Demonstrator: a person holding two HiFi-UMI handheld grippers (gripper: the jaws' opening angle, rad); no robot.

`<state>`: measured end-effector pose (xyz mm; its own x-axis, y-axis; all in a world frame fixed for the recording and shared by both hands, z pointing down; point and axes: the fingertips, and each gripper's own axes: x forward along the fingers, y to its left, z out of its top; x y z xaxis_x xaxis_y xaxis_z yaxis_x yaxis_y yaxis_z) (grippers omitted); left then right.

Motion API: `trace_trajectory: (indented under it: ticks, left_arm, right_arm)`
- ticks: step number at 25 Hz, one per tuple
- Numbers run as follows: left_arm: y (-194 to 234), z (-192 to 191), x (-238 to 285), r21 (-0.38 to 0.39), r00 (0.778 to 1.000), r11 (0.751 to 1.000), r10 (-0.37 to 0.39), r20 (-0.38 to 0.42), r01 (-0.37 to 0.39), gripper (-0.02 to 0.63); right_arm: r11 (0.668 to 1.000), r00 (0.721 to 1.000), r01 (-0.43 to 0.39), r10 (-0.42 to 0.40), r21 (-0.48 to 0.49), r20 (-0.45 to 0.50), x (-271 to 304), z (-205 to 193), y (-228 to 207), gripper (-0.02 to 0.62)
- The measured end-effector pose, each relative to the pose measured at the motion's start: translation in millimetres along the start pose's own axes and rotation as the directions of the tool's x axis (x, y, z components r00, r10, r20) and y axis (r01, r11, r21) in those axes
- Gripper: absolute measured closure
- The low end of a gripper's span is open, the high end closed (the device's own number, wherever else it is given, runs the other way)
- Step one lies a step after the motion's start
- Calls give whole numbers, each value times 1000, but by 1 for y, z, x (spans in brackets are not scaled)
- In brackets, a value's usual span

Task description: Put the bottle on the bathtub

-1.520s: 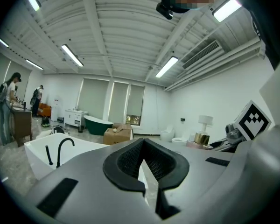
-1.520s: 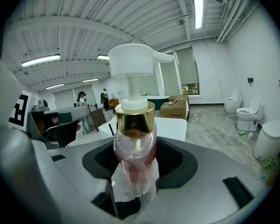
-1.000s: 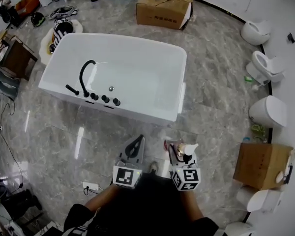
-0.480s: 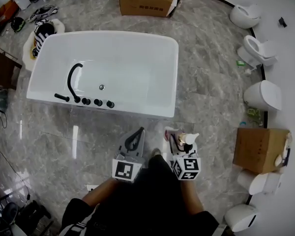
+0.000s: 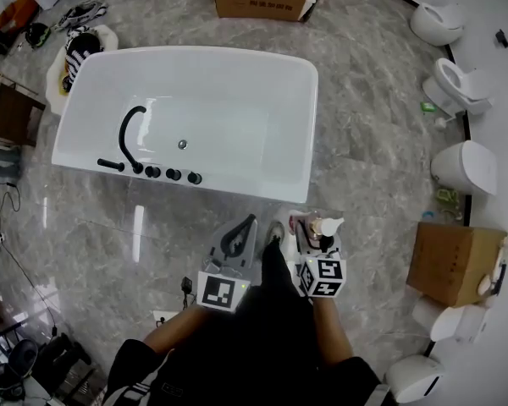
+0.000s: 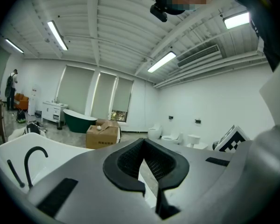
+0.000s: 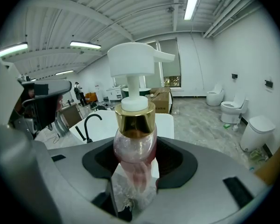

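One bottle [image 7: 134,141] in right hand-held gripper [image 7: 135,169]

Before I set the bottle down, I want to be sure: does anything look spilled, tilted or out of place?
Nothing stands out. The pump bottle stands upright in the right gripper, its pump head in place, with no spill visible. The bathtub is empty and its rim is bare.

Bright, even light.
We see ceiling strips [image 6: 56,34] mirrored on the floor [image 5: 137,227]; gripper views bend and darken at edges.
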<state>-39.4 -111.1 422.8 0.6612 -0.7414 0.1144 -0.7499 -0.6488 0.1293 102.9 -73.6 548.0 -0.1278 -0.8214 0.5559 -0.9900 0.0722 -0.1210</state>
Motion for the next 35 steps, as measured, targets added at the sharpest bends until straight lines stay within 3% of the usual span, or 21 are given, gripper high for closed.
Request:
trace_trajectory:
  ticks: [20,35]
  left_arm:
    - [4,-11,68,-57,995,993,97,-38,-99,591]
    - [18,-24,103,-76,990,989,119,-80,-125,591]
  right_arm:
    - [1000,990,-27,25,-12,-137,124,-50,-69,373]
    - [999,973,-22,15,-27,-229,207,-100,-97,373]
